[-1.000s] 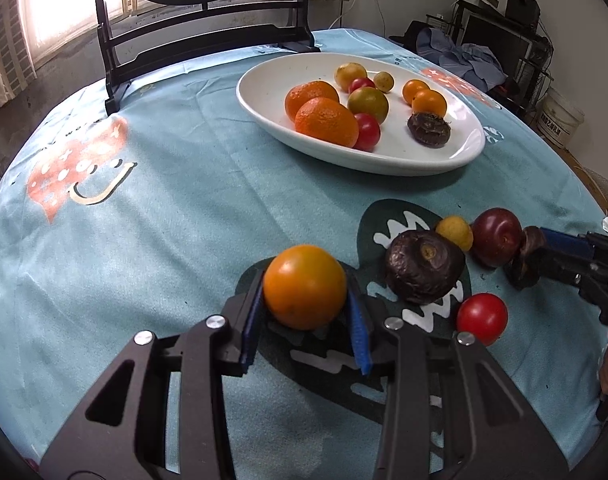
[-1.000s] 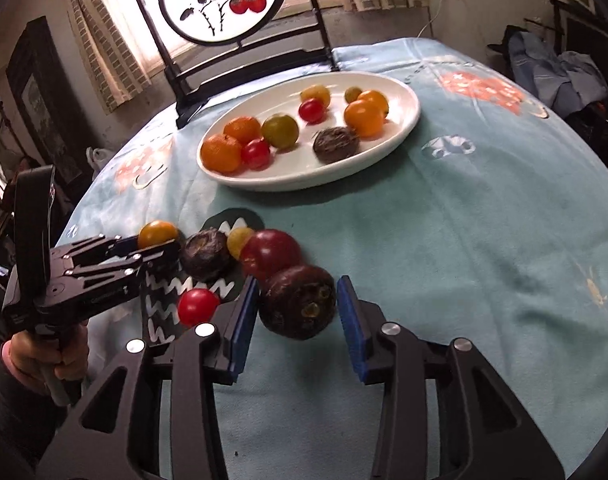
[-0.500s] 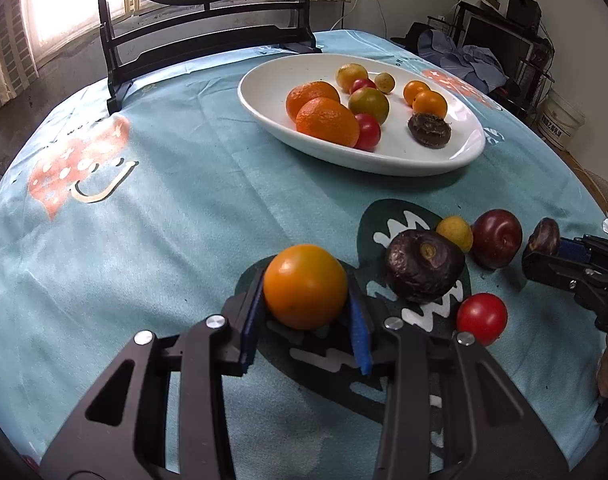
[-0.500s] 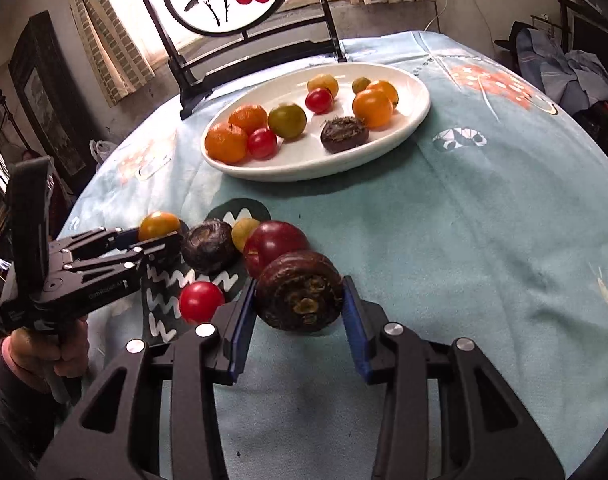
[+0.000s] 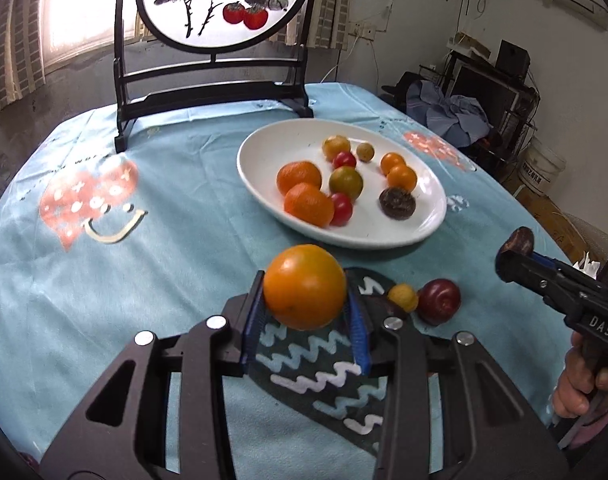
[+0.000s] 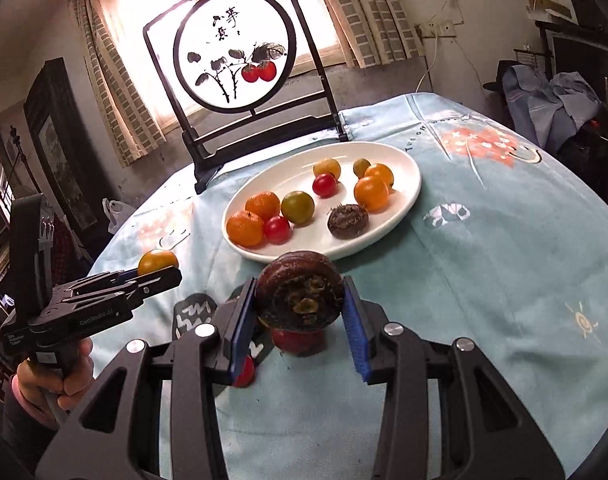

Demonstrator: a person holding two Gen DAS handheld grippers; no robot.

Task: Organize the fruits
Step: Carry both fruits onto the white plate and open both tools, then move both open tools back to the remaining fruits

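My left gripper [image 5: 306, 316] is shut on an orange tomato [image 5: 305, 286] and holds it above the tablecloth, short of the white oval plate [image 5: 263, 152]. My right gripper [image 6: 297, 316] is shut on a dark brown wrinkled fruit [image 6: 299, 294], also lifted, in front of the plate [image 6: 408, 160]. The plate holds several oranges, tomatoes and one dark fruit [image 5: 397, 203]. On the cloth lie a small yellow fruit [image 5: 402, 297] and a dark red plum [image 5: 440, 301]. The right gripper with its fruit [image 5: 518, 241] shows at the right of the left wrist view.
A black-framed round painted screen [image 5: 219, 4] stands at the table's far edge behind the plate. A red tomato [image 6: 244, 372] lies on the cloth under my right gripper's left finger. The round table has a light blue cloth [image 5: 163, 200]. Cluttered furniture stands at the right.
Both grippers have lifted their fruits off the cloth and risen, tilting up toward the plate. The other dark fruit and red tomato on the cloth are now hidden in the left wrist view.
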